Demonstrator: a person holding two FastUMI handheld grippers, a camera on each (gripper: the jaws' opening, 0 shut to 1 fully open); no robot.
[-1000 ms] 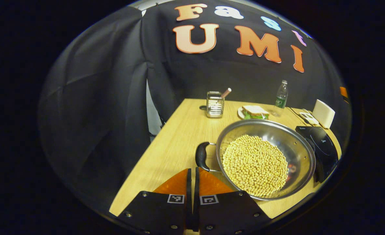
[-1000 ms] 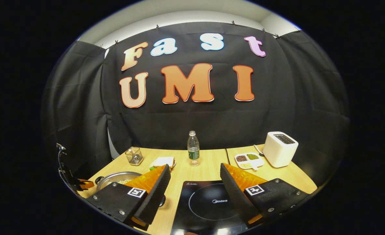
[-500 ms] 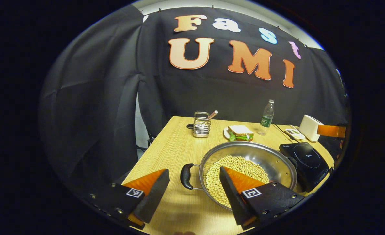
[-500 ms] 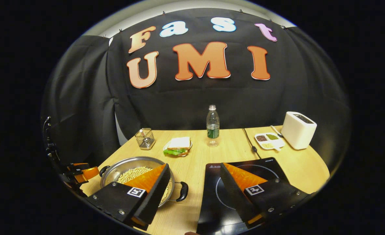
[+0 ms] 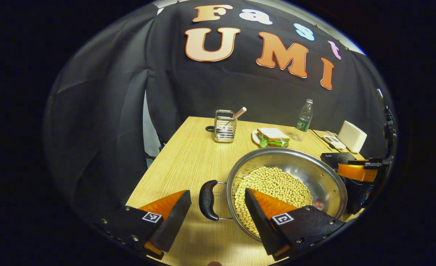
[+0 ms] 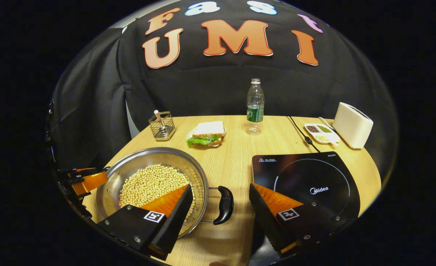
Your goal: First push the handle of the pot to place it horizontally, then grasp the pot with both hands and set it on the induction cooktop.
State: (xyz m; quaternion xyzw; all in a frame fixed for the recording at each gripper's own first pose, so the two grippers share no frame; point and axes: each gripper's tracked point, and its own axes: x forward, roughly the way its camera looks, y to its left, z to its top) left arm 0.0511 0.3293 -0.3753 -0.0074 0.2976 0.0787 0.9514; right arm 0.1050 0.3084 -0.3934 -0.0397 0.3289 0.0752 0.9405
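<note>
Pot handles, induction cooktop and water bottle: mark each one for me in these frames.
Pot handle by the left hand-held gripper (image 5: 207, 200): left gripper view, middle of the black grip.
Pot handle by the right hand-held gripper (image 6: 224, 205): right gripper view, middle of the black grip.
Induction cooktop (image 6: 306, 177): right gripper view, bare glass top.
Water bottle (image 6: 255, 107): right gripper view, mid-body.

A staged kitchen booth: black cloth wall (image 6: 218, 88), wooden table (image 6: 236, 147) with induction cooktop (image 6: 306, 181), toaster (image 6: 352, 125), sandwich (image 6: 207, 133)
</note>
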